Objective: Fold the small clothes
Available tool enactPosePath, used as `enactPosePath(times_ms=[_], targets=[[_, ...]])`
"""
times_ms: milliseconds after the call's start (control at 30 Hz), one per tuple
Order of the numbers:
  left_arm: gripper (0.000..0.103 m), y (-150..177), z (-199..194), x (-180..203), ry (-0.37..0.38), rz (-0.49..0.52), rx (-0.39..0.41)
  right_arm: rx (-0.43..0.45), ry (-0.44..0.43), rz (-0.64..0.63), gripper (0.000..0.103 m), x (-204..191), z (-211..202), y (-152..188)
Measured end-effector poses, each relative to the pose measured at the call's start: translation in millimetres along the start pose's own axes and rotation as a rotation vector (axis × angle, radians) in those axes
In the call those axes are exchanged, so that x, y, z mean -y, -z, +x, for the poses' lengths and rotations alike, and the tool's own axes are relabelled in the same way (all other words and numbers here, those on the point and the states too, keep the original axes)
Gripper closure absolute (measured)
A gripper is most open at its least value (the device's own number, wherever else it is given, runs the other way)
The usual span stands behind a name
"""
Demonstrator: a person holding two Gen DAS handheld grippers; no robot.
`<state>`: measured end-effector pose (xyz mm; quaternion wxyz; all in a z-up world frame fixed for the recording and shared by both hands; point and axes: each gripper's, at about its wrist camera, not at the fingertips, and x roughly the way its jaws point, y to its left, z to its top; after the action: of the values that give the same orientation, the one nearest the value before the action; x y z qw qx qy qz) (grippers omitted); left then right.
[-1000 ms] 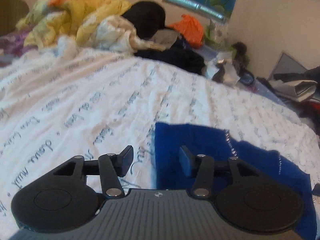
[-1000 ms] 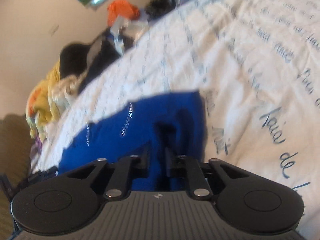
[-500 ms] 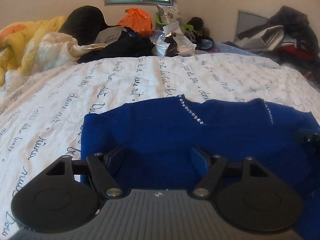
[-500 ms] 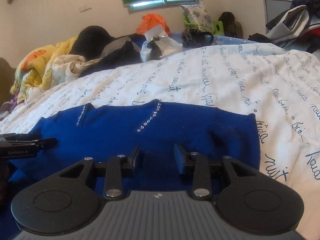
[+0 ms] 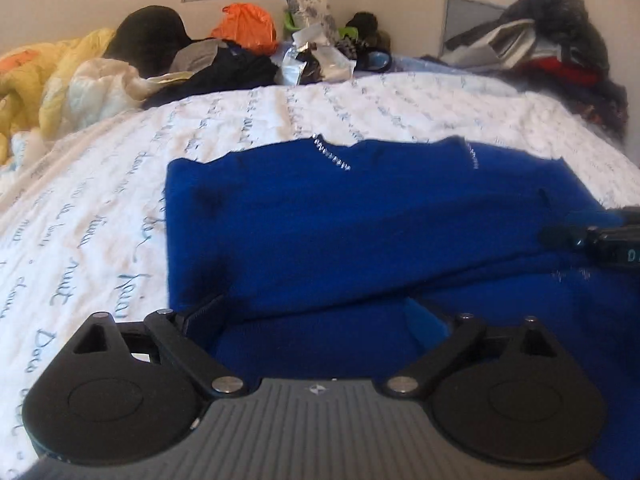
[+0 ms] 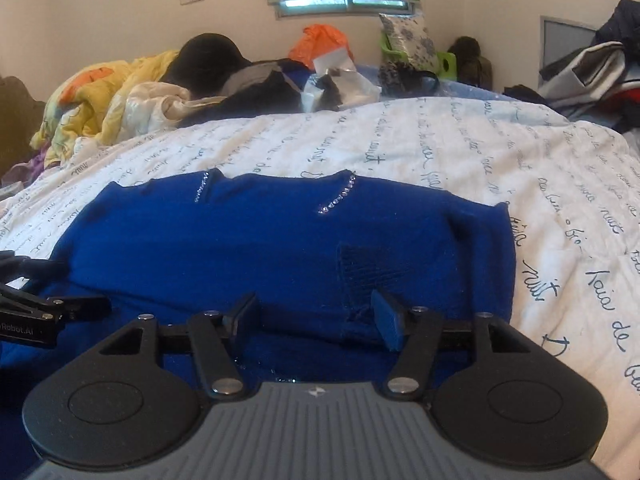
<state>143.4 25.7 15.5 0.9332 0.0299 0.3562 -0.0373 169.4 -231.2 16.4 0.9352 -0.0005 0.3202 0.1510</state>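
Your blue garment (image 5: 360, 232) lies flat on the bed (image 5: 100, 200), a fold laid across it. Both jaws are opening: left gripper (image 5: 316, 320) released, nothing pinched; right gripper (image 6: 316, 316) letting go too, cloth beneath, not clamped. Lift both clear straight up so the pads don't drag the fold, then smooth the crease evenly.

Soft daylight from the bright window strip (image 6: 344, 3) on the far wall lights both fisheye views evenly, with faint shadows on the blue garment (image 5: 360, 232), bowed dark corners, and blur smearing the bedspread (image 5: 100, 208) lettering.
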Motion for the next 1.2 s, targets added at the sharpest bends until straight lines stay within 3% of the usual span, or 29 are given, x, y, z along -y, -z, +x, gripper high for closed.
enactPosePath(times_ms=[100,167,200,233,333,400,433,500,533,633,700,767,867,900,933,1000,1100,1167,1200], targets=[[0.004,17,-27,-6,0.055,-0.026,-0.007,-0.019,-0.021,0.003,0.036,-13,-28,12],[0.0,38,-34,-6,0.067,-0.025,-0.024,-0.073,-0.038,0.009,0.017,-16,-29,34],[0.0,48,-39,-2,0.036,0.018,0.017,-0.019,-0.019,-0.046,0.017,-20,-33,45],[0.0,50,-43,-3,0.042,-0.002,0.011,-0.019,0.013,-0.077,0.015,-24,-35,51],[0.0,51,-56,-3,-0.008,-0.046,-0.056,-0.088,0.061,-0.012,0.015,-30,-47,46],[0.0,60,-73,0,0.02,-0.082,-0.07,-0.12,0.064,0.009,0.012,-37,-57,52],[0.0,69,-81,1,0.043,-0.067,-0.053,-0.119,0.064,-0.006,0.007,-40,-61,59],[0.0,89,-92,12,0.012,0.015,0.0,-0.049,0.075,-0.064,0.0,-45,-70,81],[0.0,97,-97,12,0.009,0.02,0.034,-0.037,0.062,-0.042,0.0,-41,-73,85],[0.0,97,-106,5,-0.012,-0.02,-0.022,-0.11,0.122,-0.011,0.0,-42,-82,78],[0.0,103,-113,3,0.003,-0.026,-0.027,-0.119,0.089,-0.012,0.0,-44,-89,84],[0.0,116,-121,3,0.008,-0.01,0.018,-0.045,0.076,-0.056,0.0,-45,-96,100],[0.0,119,-133,4,0.0,-0.037,-0.029,-0.128,0.11,0.023,0.0,-46,-105,89],[0.0,122,-137,3,0.01,-0.044,-0.032,-0.126,0.081,0.035,0.0,-48,-109,90],[0.0,128,-141,5,0.007,-0.023,-0.017,-0.119,0.047,0.021,0.0,-51,-111,96],[0.0,136,-146,7,0.004,-0.01,0.006,-0.037,0.063,-0.091,0.0,-60,-113,113],[0.0,137,-159,10,0.015,-0.028,-0.047,-0.137,0.078,-0.044,0.0,-67,-121,101],[0.0,149,-168,14,0.016,0.006,-0.03,-0.116,0.039,-0.084,0.0,-72,-126,111],[0.0,158,-173,17,0.009,0.033,0.004,-0.064,0.034,-0.1,0.0,-72,-128,120]])
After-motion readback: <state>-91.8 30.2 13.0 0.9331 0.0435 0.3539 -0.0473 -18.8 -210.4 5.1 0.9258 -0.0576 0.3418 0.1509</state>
